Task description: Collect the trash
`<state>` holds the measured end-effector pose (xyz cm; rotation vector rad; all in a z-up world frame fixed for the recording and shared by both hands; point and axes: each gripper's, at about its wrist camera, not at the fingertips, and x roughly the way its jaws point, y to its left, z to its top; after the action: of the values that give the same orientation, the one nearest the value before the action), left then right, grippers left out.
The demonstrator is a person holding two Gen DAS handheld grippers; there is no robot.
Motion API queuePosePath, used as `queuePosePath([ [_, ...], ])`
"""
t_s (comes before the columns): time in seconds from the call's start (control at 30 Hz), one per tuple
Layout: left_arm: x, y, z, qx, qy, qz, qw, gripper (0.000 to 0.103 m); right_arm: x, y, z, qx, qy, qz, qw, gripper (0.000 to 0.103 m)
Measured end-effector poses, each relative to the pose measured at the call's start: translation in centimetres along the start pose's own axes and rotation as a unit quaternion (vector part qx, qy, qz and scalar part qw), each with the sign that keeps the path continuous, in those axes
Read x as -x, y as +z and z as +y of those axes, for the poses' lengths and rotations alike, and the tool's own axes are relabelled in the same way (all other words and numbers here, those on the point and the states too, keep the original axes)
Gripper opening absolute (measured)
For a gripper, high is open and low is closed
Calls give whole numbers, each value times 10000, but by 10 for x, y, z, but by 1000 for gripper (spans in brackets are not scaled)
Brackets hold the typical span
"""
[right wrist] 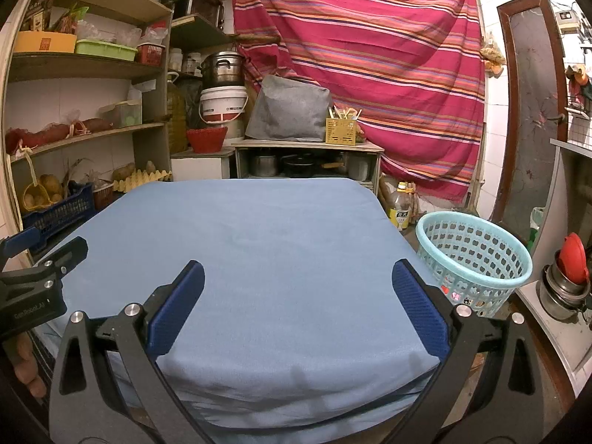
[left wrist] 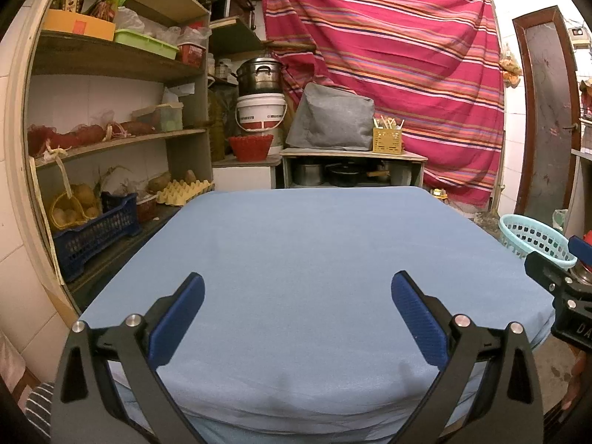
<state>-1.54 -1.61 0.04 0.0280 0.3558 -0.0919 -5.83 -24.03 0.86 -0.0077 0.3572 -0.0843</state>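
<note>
1. Evidently, your left gripper (left wrist: 298, 318) hung over the blue-clothed bench (left wrist: 314, 244), jaws spread, holding nothing.
2. Your right gripper (right wrist: 298, 318) matched it, probably ready.
3. No loose trash showed; the basket (right wrist: 473, 259) stood beside the bench's right edge.

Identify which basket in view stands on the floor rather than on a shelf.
The light blue laundry-style basket, standing right of the blue-covered table. The red basket and dark blue crate sit on shelving.

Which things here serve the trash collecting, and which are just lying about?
Job:
- light turquoise perforated plastic basket
- blue cloth-covered table
- left tool and right tool, both open

Lying about:
- yellow egg tray
- red woven bowl
- white plastic bucket
</note>
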Motion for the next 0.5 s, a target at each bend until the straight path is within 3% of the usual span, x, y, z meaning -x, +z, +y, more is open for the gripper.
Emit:
queuePosePath([
  [0.5,-1,1,11,-38,51,-28,10000,99,-2,3,2,16,-2,-35,10000,99],
])
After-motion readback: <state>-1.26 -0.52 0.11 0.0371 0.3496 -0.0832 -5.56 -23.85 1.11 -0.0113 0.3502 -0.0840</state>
